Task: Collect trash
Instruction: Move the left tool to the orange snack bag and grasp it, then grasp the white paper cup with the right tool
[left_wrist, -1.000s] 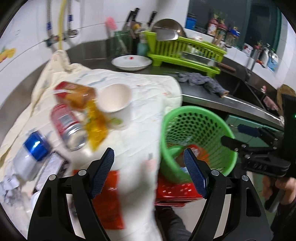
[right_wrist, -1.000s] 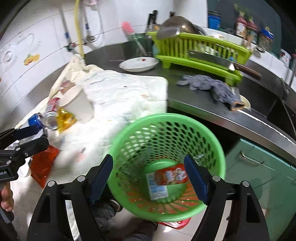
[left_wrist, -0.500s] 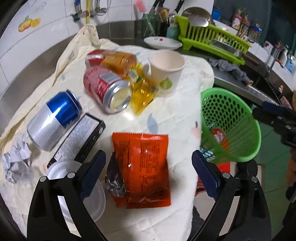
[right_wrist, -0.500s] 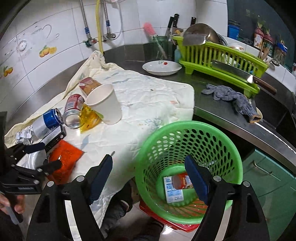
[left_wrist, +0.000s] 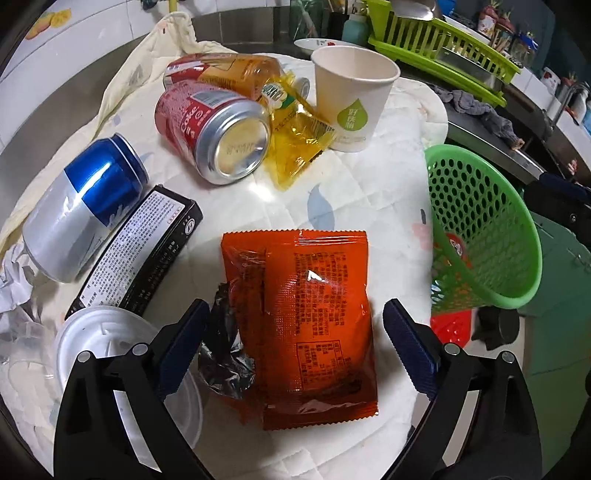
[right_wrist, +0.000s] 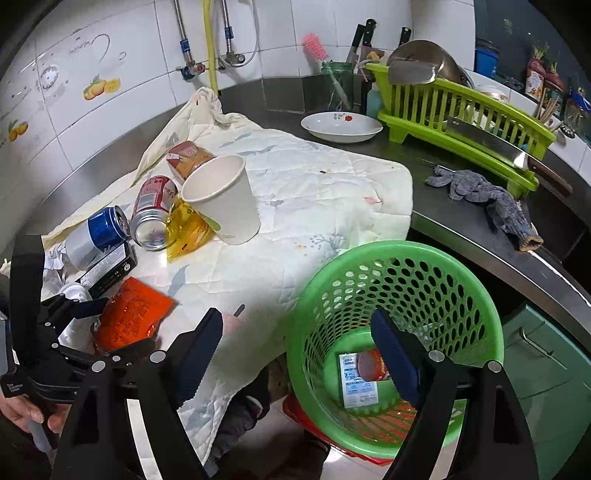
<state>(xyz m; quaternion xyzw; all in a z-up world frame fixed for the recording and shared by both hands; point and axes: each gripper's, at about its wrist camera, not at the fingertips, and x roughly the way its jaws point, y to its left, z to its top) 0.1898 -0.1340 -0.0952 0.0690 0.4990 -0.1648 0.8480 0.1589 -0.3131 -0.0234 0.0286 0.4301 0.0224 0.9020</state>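
On the pale quilted cloth (left_wrist: 369, 206) lies the orange snack packet (left_wrist: 306, 306), flat between the wide-spread fingers of the left gripper (left_wrist: 295, 343), which straddles it without touching. Beyond it sit a black box (left_wrist: 144, 251), a blue can (left_wrist: 85, 206), a red can (left_wrist: 214, 129), a yellow wrapper (left_wrist: 295, 144) and an upright paper cup (left_wrist: 351, 96). Off the cloth's edge, the right gripper (right_wrist: 295, 354) hangs with fingers wide and empty above the green basket (right_wrist: 402, 266), where one wrapper (right_wrist: 362, 376) lies at the bottom.

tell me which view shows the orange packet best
The left wrist view: the orange packet lies flat, nearly whole, between the open left tool. In the right wrist view it is small, at the left, partly hidden by that tool.
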